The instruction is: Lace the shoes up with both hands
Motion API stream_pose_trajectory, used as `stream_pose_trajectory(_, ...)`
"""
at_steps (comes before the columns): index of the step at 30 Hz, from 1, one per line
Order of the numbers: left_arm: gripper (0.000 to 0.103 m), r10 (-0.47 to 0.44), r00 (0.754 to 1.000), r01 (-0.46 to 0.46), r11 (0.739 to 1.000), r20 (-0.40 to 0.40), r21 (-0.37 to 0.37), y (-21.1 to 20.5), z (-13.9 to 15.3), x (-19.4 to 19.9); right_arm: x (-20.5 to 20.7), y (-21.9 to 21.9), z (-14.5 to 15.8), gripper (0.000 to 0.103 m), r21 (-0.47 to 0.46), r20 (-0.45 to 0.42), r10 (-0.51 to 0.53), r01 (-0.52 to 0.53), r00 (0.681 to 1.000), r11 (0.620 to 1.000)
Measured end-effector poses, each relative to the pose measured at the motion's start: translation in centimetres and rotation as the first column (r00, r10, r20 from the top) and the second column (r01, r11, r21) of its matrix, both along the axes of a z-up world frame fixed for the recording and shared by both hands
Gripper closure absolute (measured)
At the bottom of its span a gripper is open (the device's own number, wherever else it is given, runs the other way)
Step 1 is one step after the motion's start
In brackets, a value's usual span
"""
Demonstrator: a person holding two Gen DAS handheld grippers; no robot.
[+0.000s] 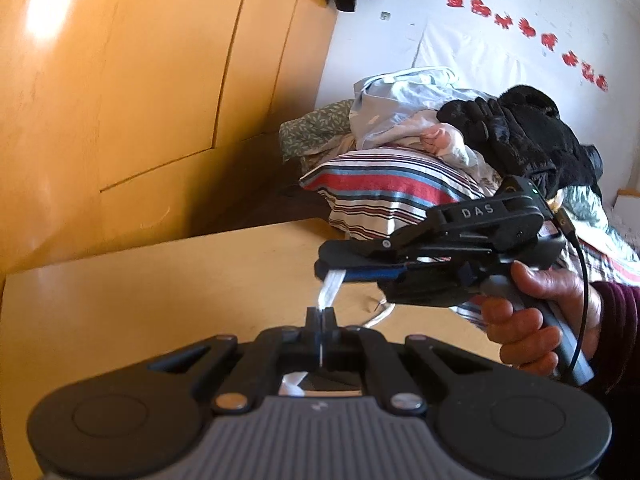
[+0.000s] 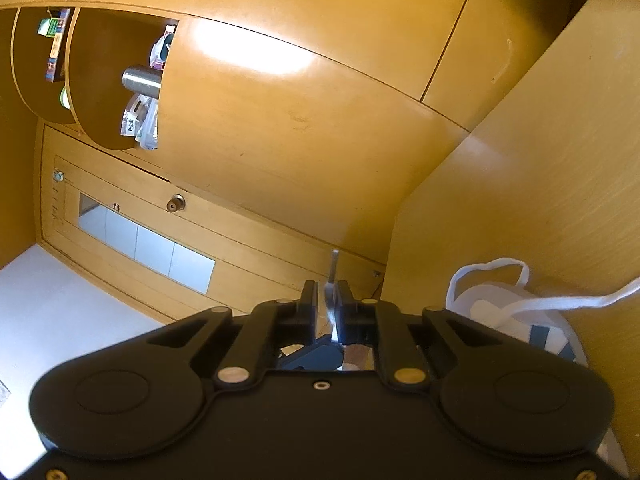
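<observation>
Left gripper (image 1: 320,314): fingers pressed together, pinching a flat white shoelace (image 1: 330,290) that rises from between the tips to the right gripper (image 1: 326,262), just above and ahead. Right gripper, held level in the person's hand (image 1: 536,312): fingers closed on the same lace; in its own view the lace end (image 2: 333,276) stands up between the tips. A white shoe (image 2: 512,320) sits right of those fingers against a wooden panel (image 2: 540,200). A wooden table (image 1: 160,300) lies beneath both.

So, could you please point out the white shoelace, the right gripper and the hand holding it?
white shoelace (image 1: 330,288): left wrist view, flat stretch.
right gripper (image 1: 326,264): left wrist view, fingertips.
hand (image 1: 532,312): left wrist view, knuckles.
</observation>
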State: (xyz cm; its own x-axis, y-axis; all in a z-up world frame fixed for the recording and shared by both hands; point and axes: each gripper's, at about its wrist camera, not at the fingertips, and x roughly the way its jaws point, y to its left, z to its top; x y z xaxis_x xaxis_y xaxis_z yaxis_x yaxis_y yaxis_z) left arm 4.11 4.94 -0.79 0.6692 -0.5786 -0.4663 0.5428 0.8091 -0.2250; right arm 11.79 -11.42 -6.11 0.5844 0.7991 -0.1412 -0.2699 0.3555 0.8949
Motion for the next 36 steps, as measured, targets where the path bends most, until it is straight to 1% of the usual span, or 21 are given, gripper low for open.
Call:
stream_pose_trajectory(3, 0.102, 0.004, 1.0, -0.004, 1.0, -0.002, -0.005, -0.2, 0.0, 0.1, -0.1, -0.1, 0.5, 0.101, -0.06, 0.019, -0.03, 0.031, 0.999, 0.998)
stream_pose_trajectory(5, 0.102, 0.012, 1.0, -0.012, 1.0, -0.001, -0.003, -0.3, 0.0, 0.1, -0.4, 0.2, 1.5, 0.101, -0.131, 0.071, -0.037, 0.047, 0.997, 0.99)
stream_pose_trajectory(7, 0.097, 0.054, 0.998, -0.054, 0.998, 0.018, 0.017, -0.4, 0.2, 0.2, -0.5, 0.5, 2.2, 0.101, -0.184, 0.103, -0.046, 0.065, 0.994, 0.981)
stream_pose_trajectory(9, 0.092, 0.097, 0.993, -0.101, 0.993, 0.067, 0.064, -0.5, 0.8, -0.1, -0.7, 0.8, 3.6, 0.101, -0.32, 0.174, -0.055, 0.109, 0.983, 0.941)
stream_pose_trajectory(10, 0.092, 0.106, 0.991, -0.113, 0.989, 0.086, 0.09, -0.7, 1.2, -0.3, -0.9, 1.1, 5.1, 0.101, -0.449, 0.261, -0.05, 0.167, 0.964, 0.878)
stream_pose_trajectory(11, 0.092, 0.097, 0.991, -0.107, 0.988, 0.087, 0.115, -0.9, 1.5, -0.4, -1.1, 1.5, 6.0, 0.101, -0.537, 0.329, -0.037, 0.219, 0.944, 0.815)
stream_pose_trajectory(12, 0.091, 0.082, 0.994, -0.09, 0.988, 0.07, 0.126, -1.3, 1.7, -0.5, -1.7, 2.3, 7.3, 0.101, -0.666, 0.436, 0.018, 0.309, 0.9, 0.679)
stream_pose_trajectory(13, 0.08, 0.063, 0.997, -0.067, 0.99, 0.037, 0.126, -1.7, 1.8, -0.5, -2.2, 3.0, 8.0, 0.101, -0.74, 0.511, 0.085, 0.388, 0.855, 0.55)
stream_pose_trajectory(14, 0.072, 0.045, 0.999, -0.044, 0.992, -0.004, 0.118, -2.4, 1.6, -0.7, -2.4, 3.2, 8.2, 0.101, -0.762, 0.53, 0.114, 0.412, 0.841, 0.5)
stream_pose_trajectory(15, 0.056, 0.036, 0.999, -0.032, 0.993, -0.031, 0.112, -3.0, 1.3, -0.9, -2.3, 2.9, 8.4, 0.101, -0.769, 0.524, 0.119, 0.409, 0.843, 0.49)
stream_pose_trajectory(17, 0.053, 0.023, 0.997, -0.012, 0.989, -0.072, 0.147, -5.6, 0.1, -2.1, -2.3, 2.4, 8.2, 0.101, -0.769, 0.508, 0.112, 0.39, 0.854, 0.507)
stream_pose_trajectory(18, 0.053, 0.023, 0.996, -0.008, 0.986, -0.089, 0.165, -6.7, -0.5, -2.5, -2.3, 2.6, 7.8, 0.101, -0.786, 0.489, 0.133, 0.369, 0.862, 0.497)
stream_pose_trajectory(20, 0.05, 0.026, 0.993, 0.0, 0.975, -0.116, 0.221, -8.8, -1.7, -3.4, -2.4, 2.8, 7.5, 0.101, -0.792, 0.479, 0.149, 0.353, 0.865, 0.498)
stream_pose_trajectory(21, 0.049, 0.045, 0.995, -0.016, 0.952, -0.089, 0.304, -10.0, -2.5, -3.8, -2.4, 2.9, 7.2, 0.101, -0.795, 0.468, 0.16, 0.335, 0.869, 0.507)
stream_pose_trajectory(22, 0.047, 0.069, 0.997, -0.052, 0.912, -0.028, 0.407, -11.0, -3.3, -4.3, -2.4, 3.1, 7.0, 0.101, -0.797, 0.459, 0.169, 0.32, 0.872, 0.513)
stream_pose_trajectory(23, 0.04, 0.067, 0.997, -0.073, 0.878, 0.029, 0.473, -11.6, -3.9, -4.7, -2.4, 3.2, 6.9, 0.101, -0.8, 0.454, 0.177, 0.312, 0.873, 0.513)
stream_pose_trajectory(24, 0.039, 0.052, 0.997, -0.073, 0.868, 0.055, 0.491, -11.6, -4.2, -4.9, -2.4, 3.3, 6.8, 0.101, -0.802, 0.45, 0.186, 0.304, 0.873, 0.514)
stream_pose_trajectory(27, 0.042, 0.049, 0.998, -0.032, 0.907, -0.03, 0.421, -9.9, -3.9, -3.5, -2.8, 3.9, 6.8, 0.101, -0.815, 0.429, 0.219, 0.271, 0.877, 0.513)
stream_pose_trajectory(29, 0.042, 0.061, 0.997, -0.036, 0.912, -0.05, 0.408, -8.9, -3.7, -3.0, -3.1, 4.3, 6.7, 0.101, -0.826, 0.41, 0.243, 0.245, 0.879, 0.508)
stream_pose_trajectory(34, 0.048, 0.121, 0.992, -0.092, 0.893, -0.04, 0.44, -7.4, -3.4, -2.5, -3.7, 6.3, 5.4, 0.101, -0.864, 0.334, 0.354, 0.134, 0.874, 0.486)
stream_pose_trajectory(36, 0.054, 0.148, 0.989, -0.123, 0.877, -0.018, 0.465, -6.9, -3.4, -2.5, -3.8, 7.4, 5.1, 0.101, -0.864, 0.309, 0.381, 0.09, 0.871, 0.495)
